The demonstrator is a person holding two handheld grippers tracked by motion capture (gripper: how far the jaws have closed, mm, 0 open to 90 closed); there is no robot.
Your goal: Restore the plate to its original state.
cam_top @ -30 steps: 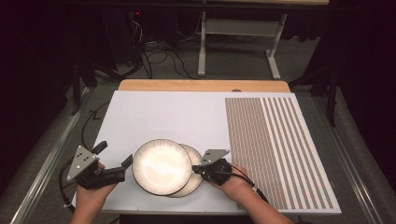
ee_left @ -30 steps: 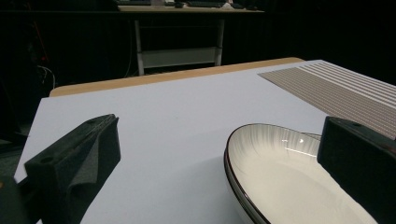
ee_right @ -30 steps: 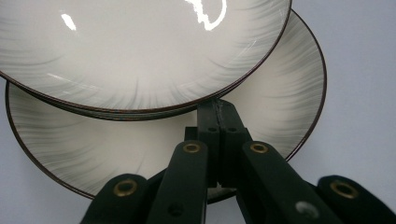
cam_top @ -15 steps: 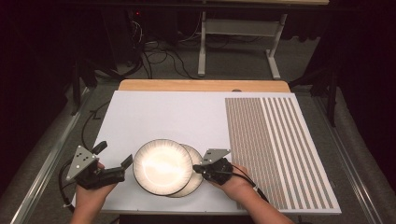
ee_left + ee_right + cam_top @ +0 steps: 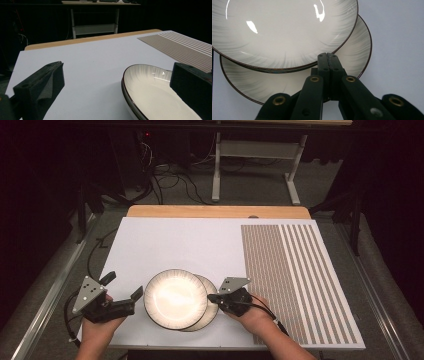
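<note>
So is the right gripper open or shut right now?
Shut: the right gripper has its jaws pressed together with no gap, tips over the lower plate.

A bright overhead light falls on the white board (image 5: 180, 245), while the room beyond its far edge sinks into near-black, the floor cables dim. The top plate (image 5: 175, 298) at the board's near edge glares almost to blown-out white in the high view, with small sharp highlights on its glaze in the right gripper view. In the left gripper view the black jaws are soft and out of focus, and faint shadow pools beside the plate
</note>
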